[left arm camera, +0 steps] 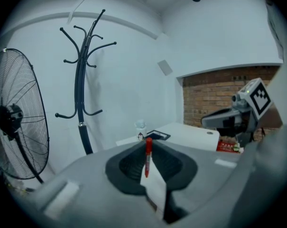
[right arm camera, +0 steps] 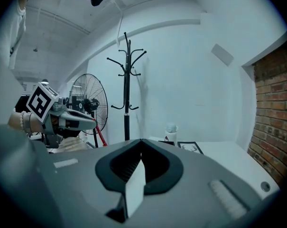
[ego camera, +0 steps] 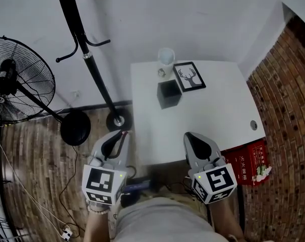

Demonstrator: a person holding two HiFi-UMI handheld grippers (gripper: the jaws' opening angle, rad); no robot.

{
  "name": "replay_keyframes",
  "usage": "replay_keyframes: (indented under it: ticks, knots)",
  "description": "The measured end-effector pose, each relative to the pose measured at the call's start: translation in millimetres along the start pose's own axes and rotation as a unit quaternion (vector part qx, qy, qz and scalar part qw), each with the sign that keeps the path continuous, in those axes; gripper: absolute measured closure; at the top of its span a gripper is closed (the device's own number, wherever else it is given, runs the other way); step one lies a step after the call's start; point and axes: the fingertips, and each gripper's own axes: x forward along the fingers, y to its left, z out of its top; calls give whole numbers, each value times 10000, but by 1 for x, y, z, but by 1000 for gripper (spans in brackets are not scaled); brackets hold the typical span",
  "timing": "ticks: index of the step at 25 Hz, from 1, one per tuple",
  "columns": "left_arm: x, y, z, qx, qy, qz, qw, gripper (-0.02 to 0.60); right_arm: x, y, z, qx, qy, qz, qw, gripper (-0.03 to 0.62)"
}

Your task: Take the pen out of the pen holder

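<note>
The left gripper (ego camera: 113,144) is clenched on the pen (left arm camera: 148,155). The red barrel lies along the seam between the two pads, and its tip pokes just past the jaw tips. The pen holder (ego camera: 169,94), a black cube on the white table (ego camera: 218,110), stands well ahead of those jaws and off to their right, with open space between, so the pen looks fully clear of it and the extraction seems as good as done. The right gripper (right arm camera: 141,144) has its jaws pressed together on nothing, level with the left one and well apart from it. The job now is to carry the pen without losing it. That means an even squeeze, no roll of the wrist that could let the thin barrel slide along the seam, and a slow, level path. The protruding tip should stay away from the table edge beside the jaws and from the coat stand (ego camera: 92,59) ahead of them
</note>
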Motion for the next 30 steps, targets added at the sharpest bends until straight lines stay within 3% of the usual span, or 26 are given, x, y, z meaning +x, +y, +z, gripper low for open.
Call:
replay_keyframes:
  ticks: [30]
  knots:
    - [26,-24,3,142,90,-300,9994,551,-7,-22,-6,33,5,-142,9999,590]
